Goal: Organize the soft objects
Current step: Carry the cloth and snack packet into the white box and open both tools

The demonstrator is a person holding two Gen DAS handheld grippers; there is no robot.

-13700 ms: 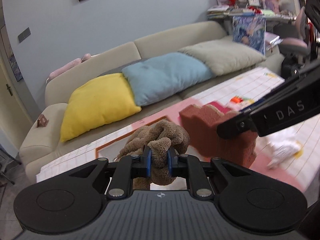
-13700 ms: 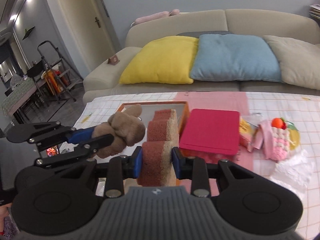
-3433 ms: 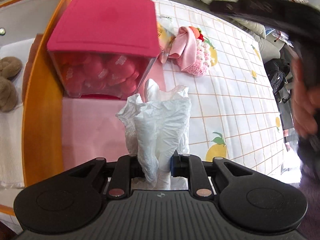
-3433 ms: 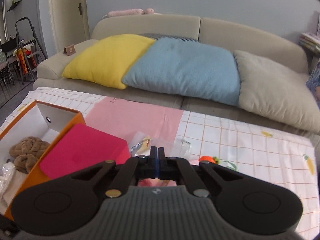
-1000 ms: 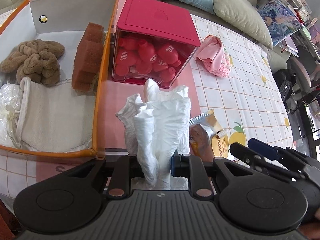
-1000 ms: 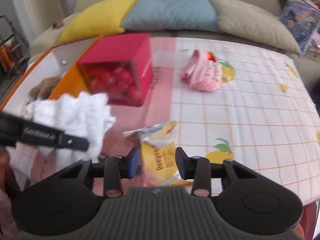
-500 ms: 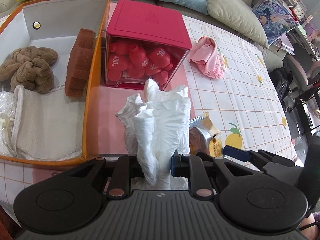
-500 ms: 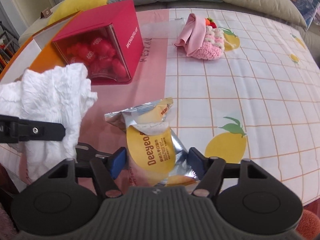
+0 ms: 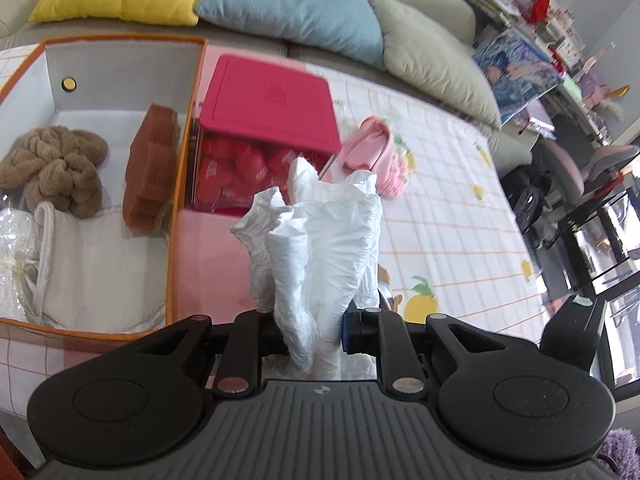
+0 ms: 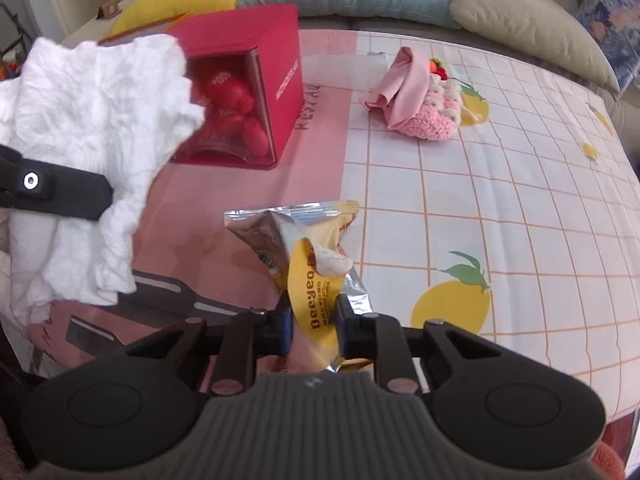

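My left gripper (image 9: pixel 310 332) is shut on a crumpled white cloth (image 9: pixel 320 248), held above the pink mat; the cloth also shows in the right wrist view (image 10: pixel 92 120). My right gripper (image 10: pixel 314 320) is shut on a yellow and silver snack packet (image 10: pixel 316 276) near the table's front. An orange-rimmed box (image 9: pixel 176 184) at the left holds a brown plush (image 9: pixel 56 168), a brown sponge (image 9: pixel 150 164) and a white cloth bag (image 9: pixel 92 272). A pink crocheted item (image 10: pixel 420 92) lies on the checked tablecloth further back.
A red-lidded clear box of red items (image 9: pixel 264 136) stands right of the orange box. A sofa with yellow, blue and beige cushions (image 9: pixel 296 8) runs behind the table. Chairs and shelves (image 9: pixel 572 168) are at the right.
My right gripper has closed on the snack packet, which was between open jaws half a second ago. My left gripper with the white cloth has shifted slightly; the view tilted up toward the sofa.
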